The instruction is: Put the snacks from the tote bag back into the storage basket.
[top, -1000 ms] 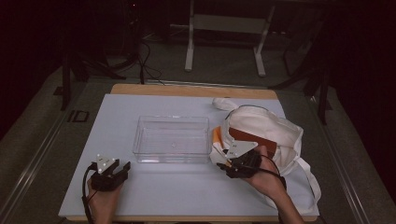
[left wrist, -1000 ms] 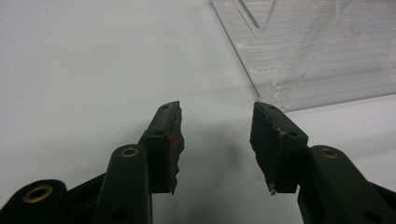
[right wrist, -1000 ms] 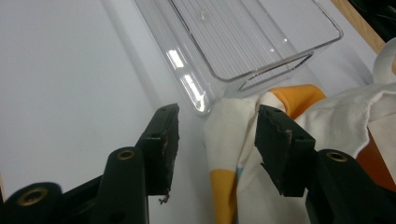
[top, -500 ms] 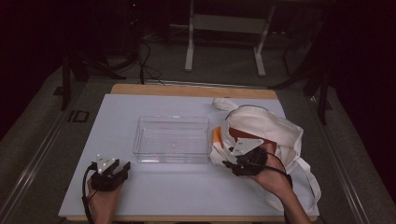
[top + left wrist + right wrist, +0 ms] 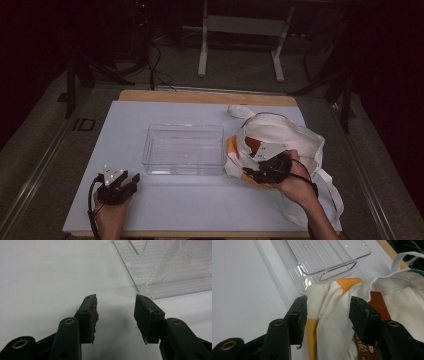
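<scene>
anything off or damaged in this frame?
The pad on the left gripper looks chipped and ragged along its edge, with a small red fleck. The tote bag lies slumped open, an orange-and-white cloth spilling from its mouth toward the empty clear bin. Nothing else stands out.

The left claw [image 5: 131,179] is held low by the left hand [image 5: 111,212], near the person. Its jaws are spread wide with nothing between them. The right claw [image 5: 248,171] is held by the right hand [image 5: 295,185], farther forward, and is pointed left. Its jaws are spread wide too.
</scene>
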A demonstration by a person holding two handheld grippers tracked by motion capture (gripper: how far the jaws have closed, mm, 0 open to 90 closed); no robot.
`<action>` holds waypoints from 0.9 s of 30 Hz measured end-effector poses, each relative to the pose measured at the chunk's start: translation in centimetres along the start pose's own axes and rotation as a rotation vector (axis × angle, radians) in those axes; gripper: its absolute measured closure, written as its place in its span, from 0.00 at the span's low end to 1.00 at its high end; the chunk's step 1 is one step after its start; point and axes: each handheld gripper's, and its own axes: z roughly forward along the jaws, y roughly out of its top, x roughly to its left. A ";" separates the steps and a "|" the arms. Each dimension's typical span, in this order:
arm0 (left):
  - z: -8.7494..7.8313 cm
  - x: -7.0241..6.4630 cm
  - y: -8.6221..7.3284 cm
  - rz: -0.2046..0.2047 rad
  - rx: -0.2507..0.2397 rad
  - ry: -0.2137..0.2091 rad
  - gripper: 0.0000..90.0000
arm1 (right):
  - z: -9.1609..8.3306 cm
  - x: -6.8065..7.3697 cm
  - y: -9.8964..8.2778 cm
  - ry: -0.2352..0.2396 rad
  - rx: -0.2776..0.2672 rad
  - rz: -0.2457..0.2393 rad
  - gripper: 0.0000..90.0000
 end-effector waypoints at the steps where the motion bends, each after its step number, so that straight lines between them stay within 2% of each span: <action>1: 0.0 0.0 0.0 0.000 0.001 0.000 0.59 | -0.1 -0.1 0.0 -0.005 0.001 0.000 0.54; 20: 0.1 0.0 0.0 -0.003 0.005 -0.001 0.59 | -1.0 -2.0 -0.7 -0.015 0.010 0.027 0.54; 27: 0.1 0.0 0.0 -0.002 0.005 -0.002 0.59 | -1.1 -2.7 -1.1 -0.012 0.030 0.023 0.54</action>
